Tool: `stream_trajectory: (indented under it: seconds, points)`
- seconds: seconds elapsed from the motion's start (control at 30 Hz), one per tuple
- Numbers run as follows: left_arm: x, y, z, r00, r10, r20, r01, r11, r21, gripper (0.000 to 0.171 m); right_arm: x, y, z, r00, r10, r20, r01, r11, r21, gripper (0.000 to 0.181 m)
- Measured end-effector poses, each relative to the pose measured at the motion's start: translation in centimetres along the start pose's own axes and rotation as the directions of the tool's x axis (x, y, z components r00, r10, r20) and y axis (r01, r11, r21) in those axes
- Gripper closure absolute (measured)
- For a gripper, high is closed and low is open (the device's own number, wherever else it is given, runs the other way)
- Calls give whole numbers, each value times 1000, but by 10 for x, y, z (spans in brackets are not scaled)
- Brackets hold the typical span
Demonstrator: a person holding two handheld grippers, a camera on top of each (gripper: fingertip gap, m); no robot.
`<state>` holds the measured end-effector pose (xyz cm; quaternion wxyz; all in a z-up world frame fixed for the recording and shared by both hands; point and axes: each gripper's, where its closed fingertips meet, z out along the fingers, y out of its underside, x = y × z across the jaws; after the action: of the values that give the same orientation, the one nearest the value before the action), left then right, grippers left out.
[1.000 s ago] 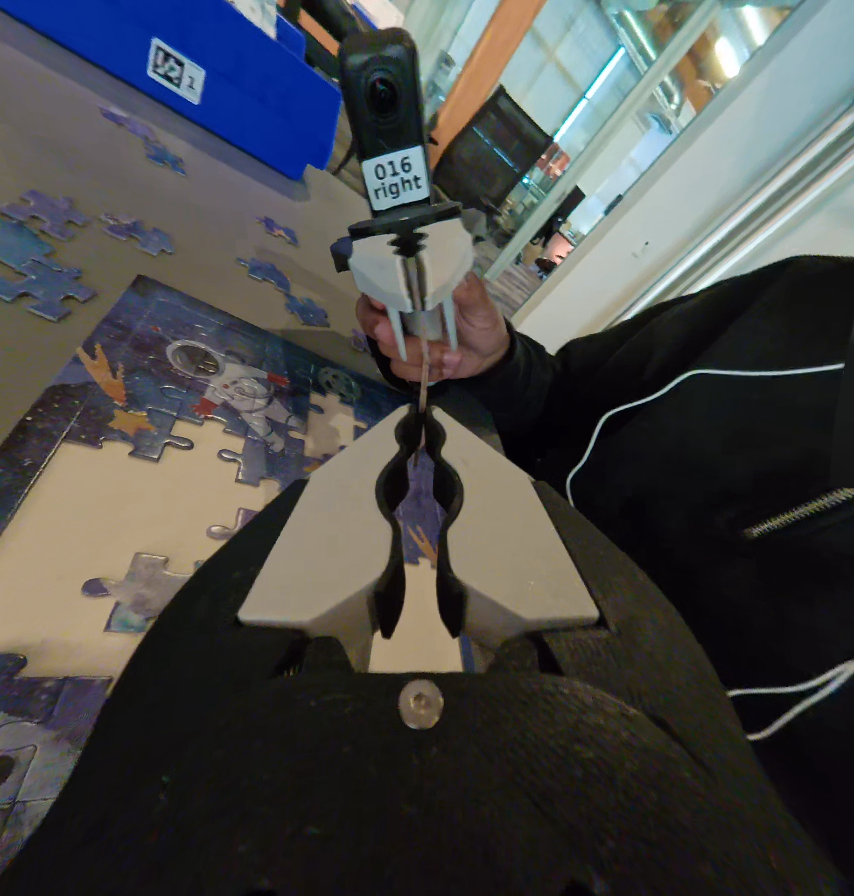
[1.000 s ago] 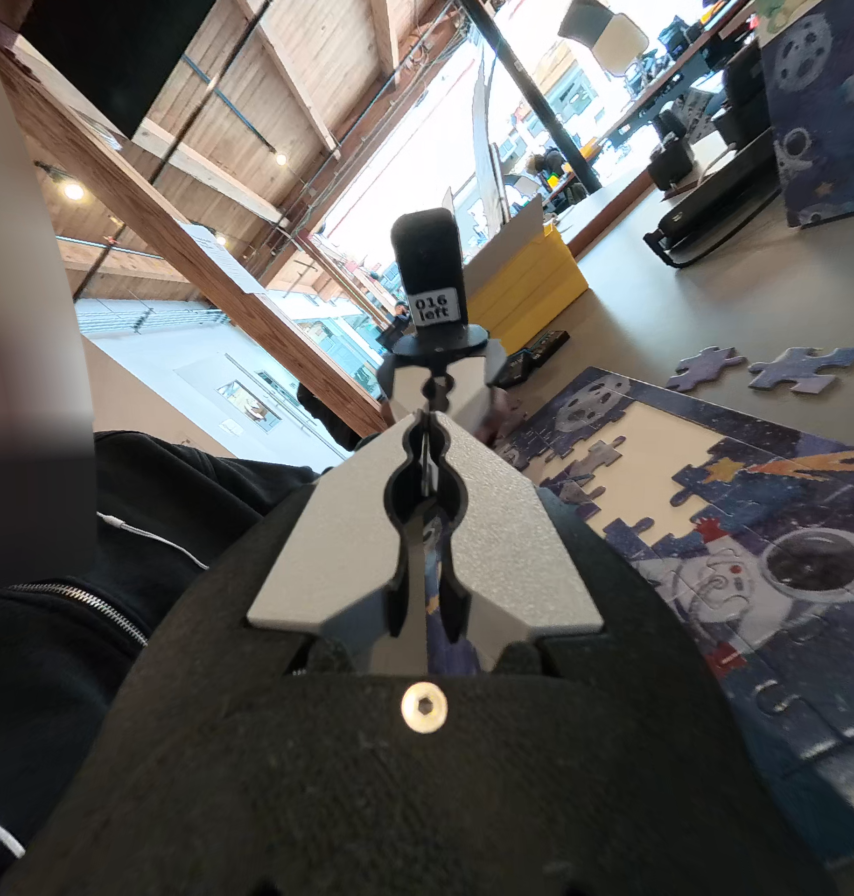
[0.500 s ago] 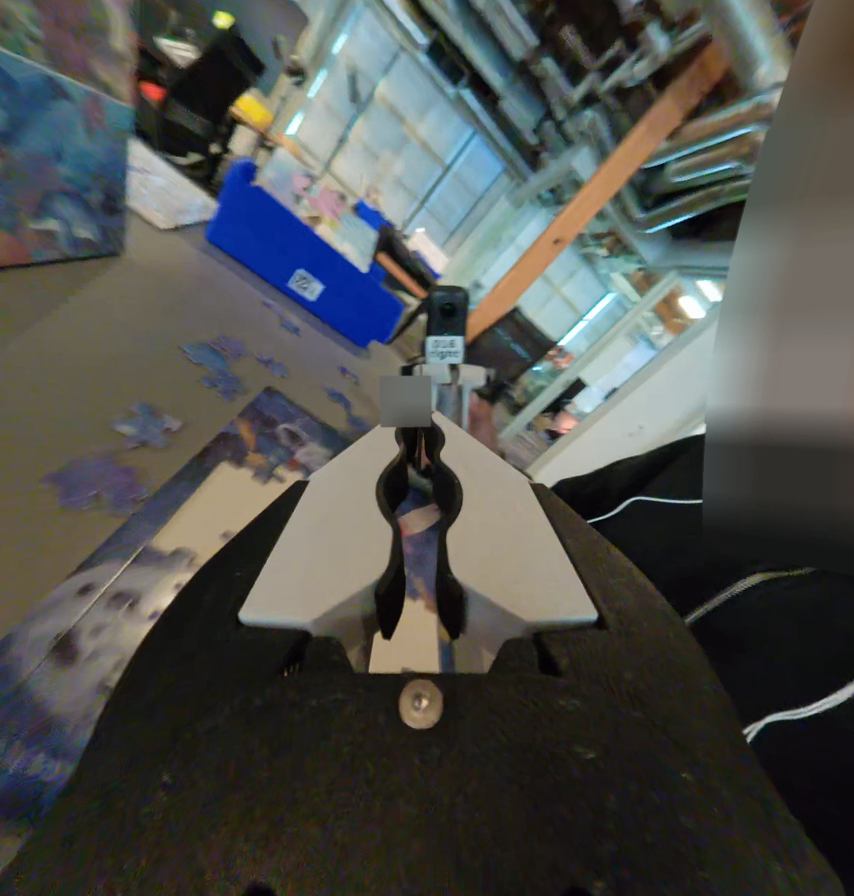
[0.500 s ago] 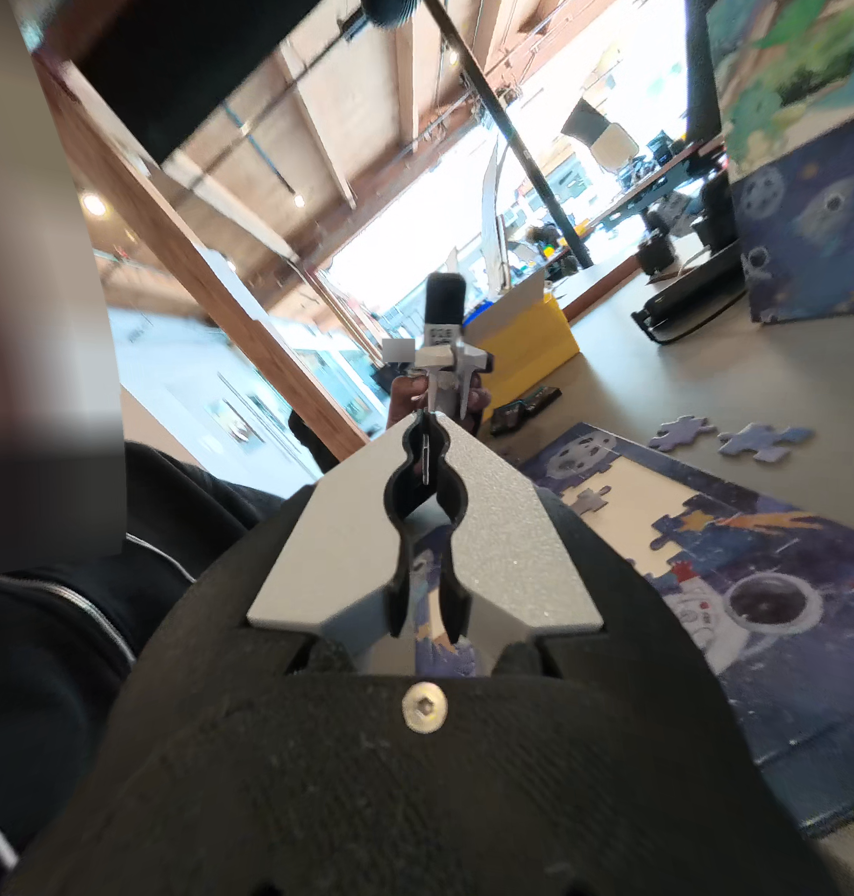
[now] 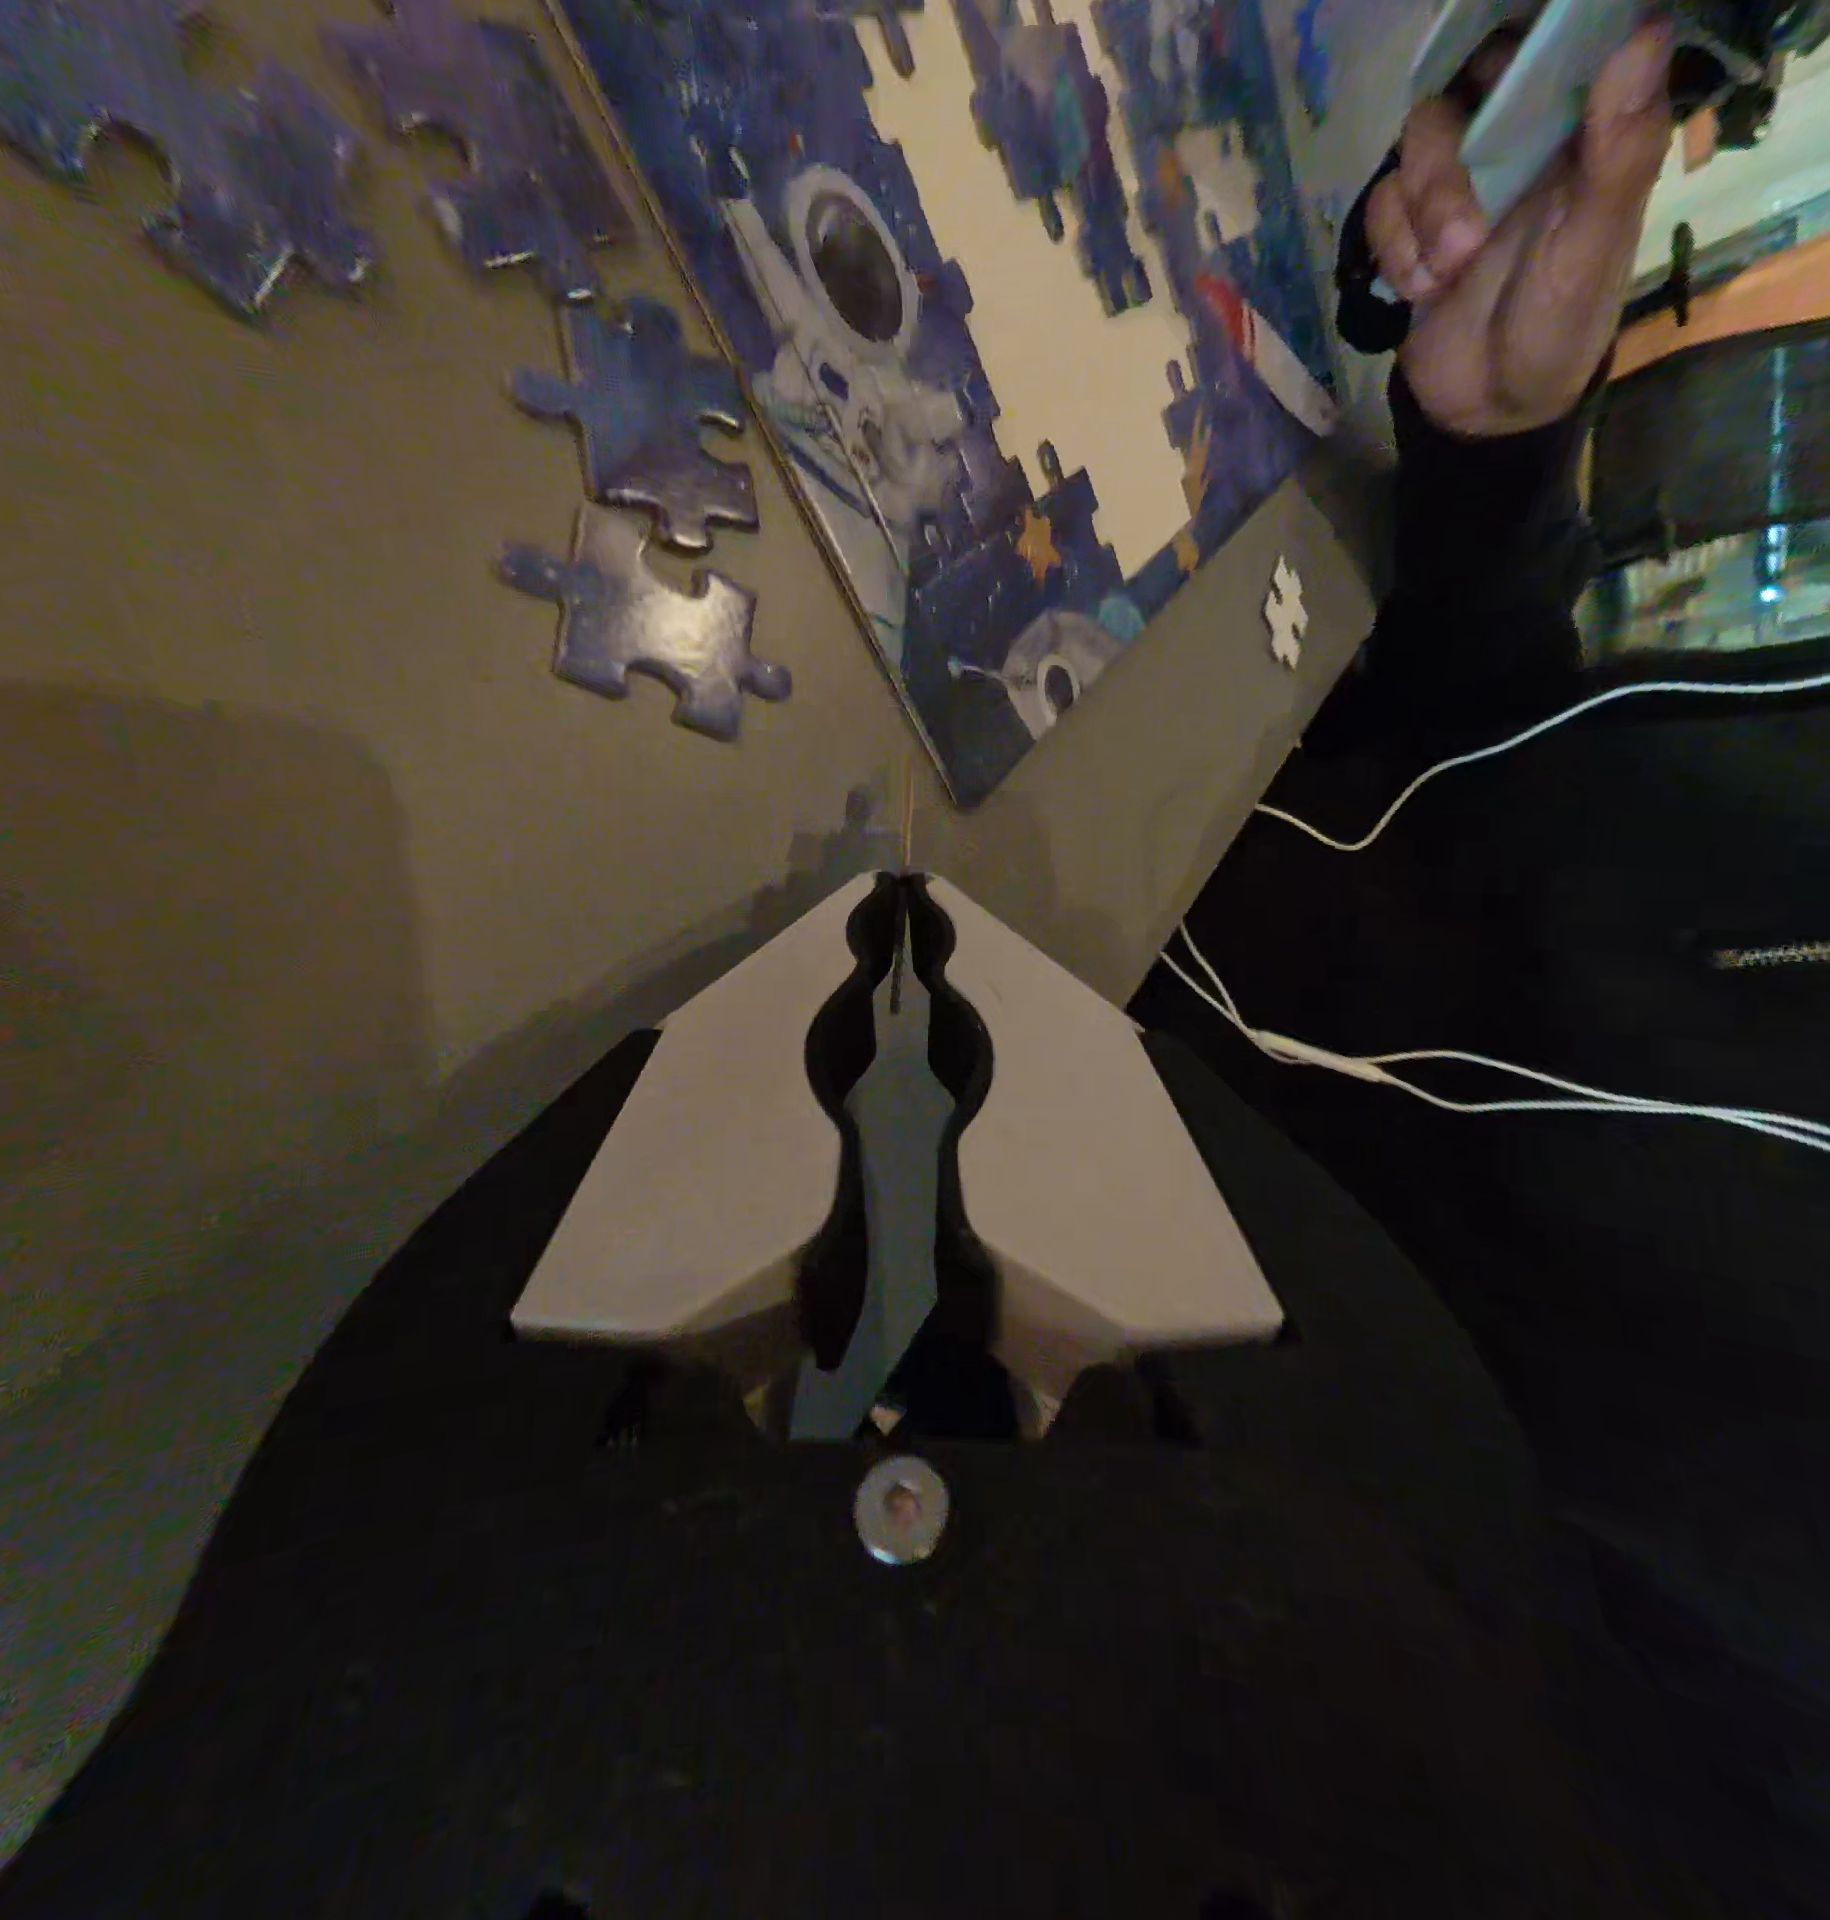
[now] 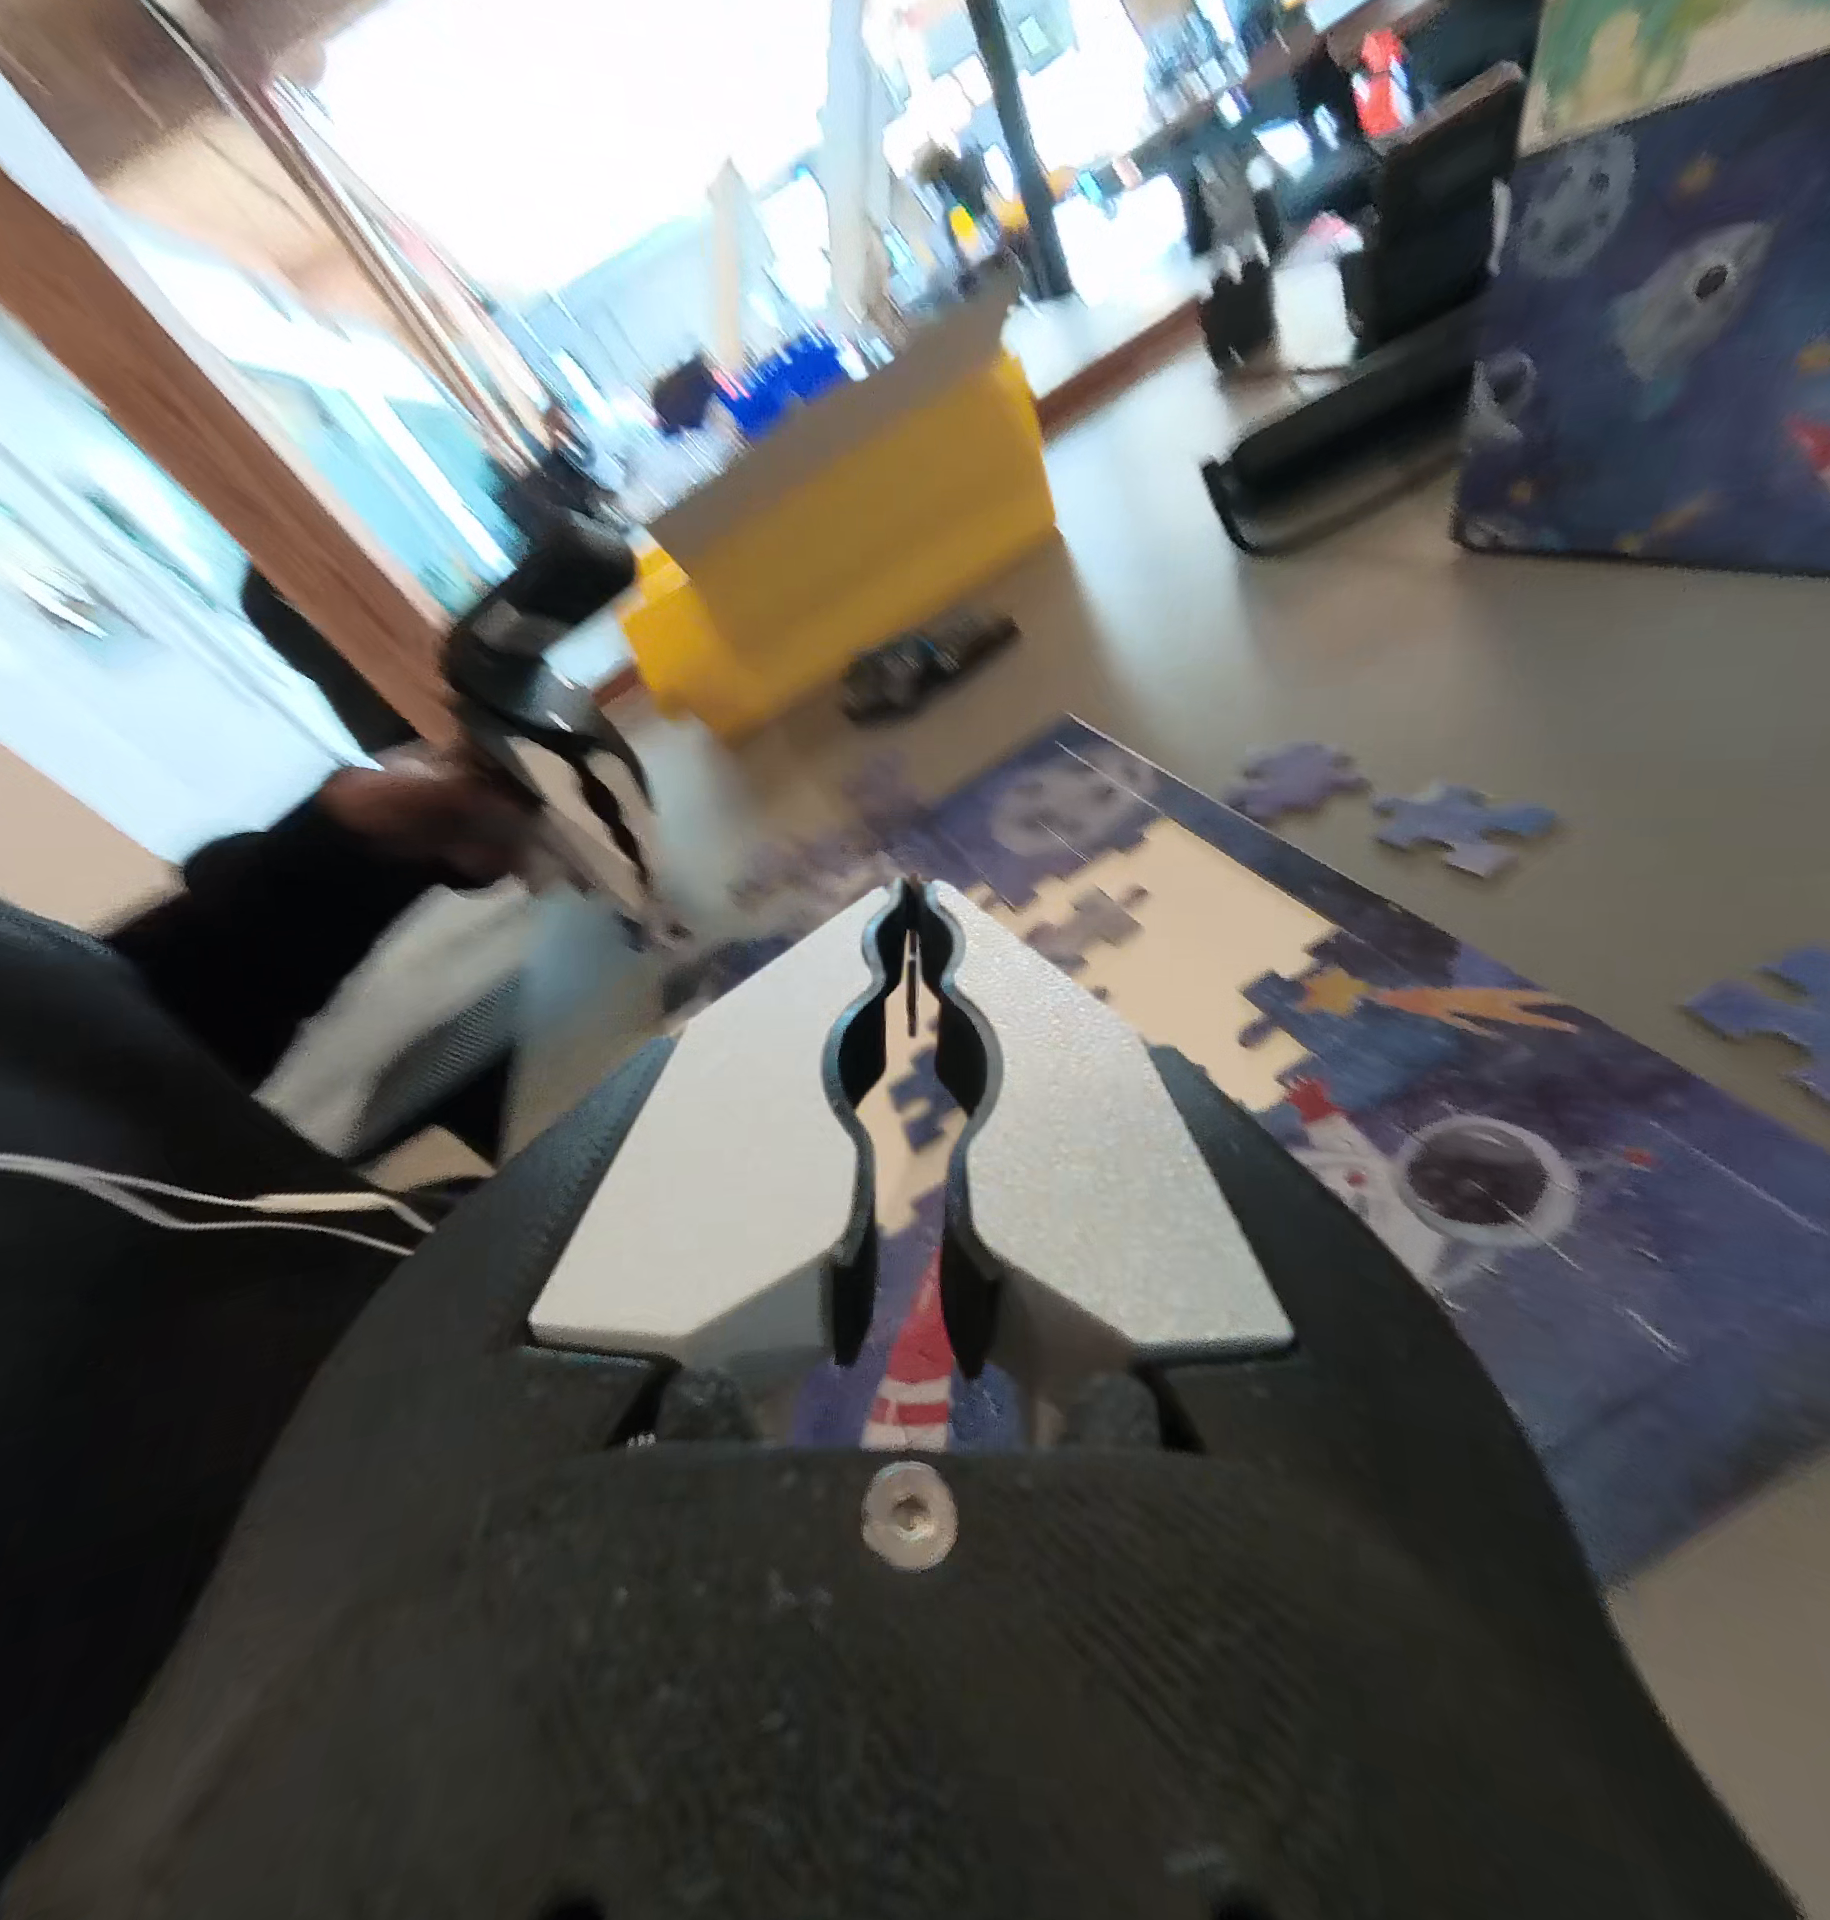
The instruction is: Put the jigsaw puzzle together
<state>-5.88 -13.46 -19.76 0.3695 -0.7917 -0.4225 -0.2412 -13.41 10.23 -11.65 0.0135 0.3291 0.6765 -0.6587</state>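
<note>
The partly filled space puzzle board (image 5: 1046,260) lies on the grey table, with a cream bare middle and an astronaut picture; it also shows in the right wrist view (image 6: 1202,904). My left gripper (image 5: 903,878) is shut on a thin puzzle piece (image 5: 907,810) seen edge-on, low over the table near the board's corner. My right gripper (image 6: 916,883) is shut above the board, with nothing showing beyond its tips. It also shows at the top right of the left wrist view (image 5: 1513,114). The left gripper (image 6: 578,790) appears blurred to the left.
Loose blue pieces (image 5: 662,634) lie beside the board, and one white face-down piece (image 5: 1285,623) lies near the table edge. More loose pieces (image 6: 1462,831) lie to the right. A yellow box (image 6: 869,582), a black device (image 6: 1347,468) and an upright puzzle box (image 6: 1669,364) stand behind.
The two grippers were tip to tip on the piece and have drawn apart. The left gripper has swung down toward the table with the piece. The right one now points over the board.
</note>
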Motion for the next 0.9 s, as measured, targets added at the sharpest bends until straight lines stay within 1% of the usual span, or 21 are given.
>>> stream_trajectory:
  seconds: [0.07,0.17,0.2,0.23,0.3,0.33,0.4,0.47,0.53,0.57,0.63,0.7,0.73,0.77,0.8,0.83,0.87,0.9]
  points:
    - [-3,0,0,1000,21,18,-21,1000,-23,169,2,3,3,999,-8,-35,7,1000,-26,181]
    - [-10,-7,-3,991,84,101,-81,996,-34,146,3,0,6,996,18,-83,-20,999,-29,181]
    - [-11,-15,-5,985,115,131,-114,993,-10,140,4,-2,7,994,32,-100,-34,999,-23,181]
    - [-12,-27,-9,976,146,162,-152,988,29,138,7,-2,10,991,50,-122,-53,998,-25,181]
    - [-5,-60,-9,959,203,196,-231,963,136,135,17,8,19,980,81,-182,-98,991,-89,181]
    - [8,-76,-4,956,239,167,-269,946,183,135,23,13,25,974,84,-210,-114,984,-135,181]
    - [43,-102,17,946,319,60,-324,915,240,135,34,19,37,958,76,-278,-135,971,-198,181]
    - [67,-119,48,925,379,-23,-366,907,209,132,37,15,49,953,63,-297,-132,967,-219,181]
    - [73,-134,81,911,410,-44,-401,905,138,126,34,0,59,957,67,-282,-122,976,-182,181]
    - [74,-142,95,907,418,-54,-410,905,111,125,30,-10,63,963,74,-259,-115,982,-149,181]
    - [78,-160,115,911,402,-97,-393,915,94,125,24,-29,66,974,70,-216,-89,993,-79,181]
    - [90,-177,120,910,350,-221,-326,935,139,125,18,-46,63,985,52,-164,-51,999,8,181]
    - [99,-186,116,898,317,-304,-270,944,187,126,17,-51,60,989,51,-140,-44,998,52,181]
    - [107,-197,111,874,300,-383,-215,944,248,131,17,-55,57,991,53,-124,-41,995,95,181]
    - [112,-205,105,848,297,-440,-167,936,309,142,19,-57,55,991,55,-118,-40,991,131,181]
    - [112,-209,101,834,286,-472,-123,930,345,156,19,-59,53,992,63,-105,-46,986,162,181]
    - [114,-209,98,816,280,-505,-98,929,357,169,19,-60,52,994,83,-78,-67,981,184,179]
    - [116,-207,93,797,292,-528,-94,925,369,171,17,-60,51,993,109,-46,-98,976,193,179]
